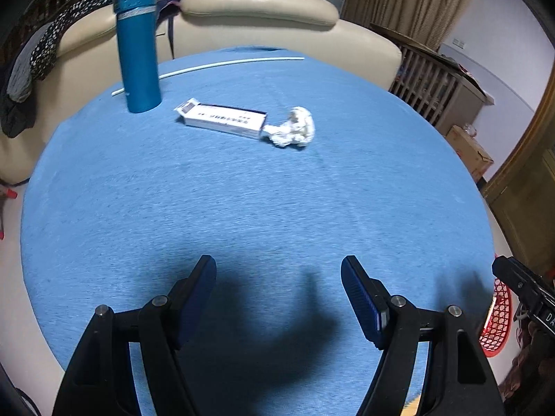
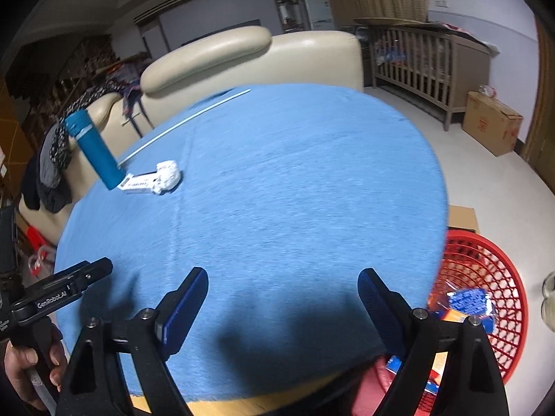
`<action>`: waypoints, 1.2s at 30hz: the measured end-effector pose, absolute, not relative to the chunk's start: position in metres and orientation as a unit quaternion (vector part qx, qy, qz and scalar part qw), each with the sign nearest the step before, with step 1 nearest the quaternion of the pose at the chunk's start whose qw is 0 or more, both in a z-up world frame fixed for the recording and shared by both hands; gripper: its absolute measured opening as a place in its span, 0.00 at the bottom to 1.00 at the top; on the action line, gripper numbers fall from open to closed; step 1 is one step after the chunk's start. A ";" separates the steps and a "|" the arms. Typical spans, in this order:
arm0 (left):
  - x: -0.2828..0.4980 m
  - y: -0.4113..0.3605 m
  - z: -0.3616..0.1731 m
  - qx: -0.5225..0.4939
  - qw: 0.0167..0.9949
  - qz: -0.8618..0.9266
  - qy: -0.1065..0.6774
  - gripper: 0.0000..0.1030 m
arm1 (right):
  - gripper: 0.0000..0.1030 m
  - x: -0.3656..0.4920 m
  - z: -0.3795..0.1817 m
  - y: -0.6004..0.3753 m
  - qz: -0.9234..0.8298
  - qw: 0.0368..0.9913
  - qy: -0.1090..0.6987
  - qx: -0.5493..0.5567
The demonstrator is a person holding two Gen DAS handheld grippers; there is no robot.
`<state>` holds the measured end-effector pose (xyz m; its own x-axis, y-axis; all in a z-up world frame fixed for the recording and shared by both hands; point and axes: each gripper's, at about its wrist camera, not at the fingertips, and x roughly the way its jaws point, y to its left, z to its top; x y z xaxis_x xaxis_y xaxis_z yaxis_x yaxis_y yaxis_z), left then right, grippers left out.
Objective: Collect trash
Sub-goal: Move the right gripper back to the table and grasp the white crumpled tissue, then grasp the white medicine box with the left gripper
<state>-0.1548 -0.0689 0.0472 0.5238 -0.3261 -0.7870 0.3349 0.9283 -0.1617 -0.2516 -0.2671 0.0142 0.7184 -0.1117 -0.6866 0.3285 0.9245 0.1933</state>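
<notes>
A crumpled white paper ball (image 1: 295,127) lies on the round blue table (image 1: 242,208), touching the end of a flat white carton (image 1: 222,119). Both also show far left in the right wrist view: the ball (image 2: 168,175) and the carton (image 2: 137,183). My left gripper (image 1: 277,277) is open and empty, low over the near part of the table. My right gripper (image 2: 282,287) is open and empty over the table's near right edge. A red mesh basket (image 2: 485,267) on the floor to the right holds blue and orange wrappers (image 2: 468,303).
A tall teal flask (image 1: 137,45) stands left of the carton. A thin white rod (image 1: 208,66) lies along the table's far edge. A cream sofa (image 1: 260,10) is behind; a wooden crib (image 2: 423,59) and a cardboard box (image 2: 492,123) stand right.
</notes>
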 end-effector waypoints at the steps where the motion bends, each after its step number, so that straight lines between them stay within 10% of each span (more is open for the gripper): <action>1: -0.154 -0.066 0.045 0.004 0.873 -0.185 0.451 0.73 | 0.87 -0.248 0.014 -0.264 -0.118 0.914 0.358 0.150; 32: -0.122 -0.034 0.020 0.029 0.885 -0.083 0.458 0.74 | 0.86 0.018 -0.007 -0.192 -0.009 0.898 0.404 0.172; 36: -0.113 -0.030 0.020 0.019 0.883 -0.075 0.464 0.74 | 0.30 0.039 -0.019 -0.188 0.004 0.893 0.419 0.164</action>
<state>-0.1135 -0.0304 0.0203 0.5587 -0.1148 -0.8214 0.1493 0.9881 -0.0365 0.0386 -0.1880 -0.0195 0.6490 0.1450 -0.7469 0.1303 0.9460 0.2969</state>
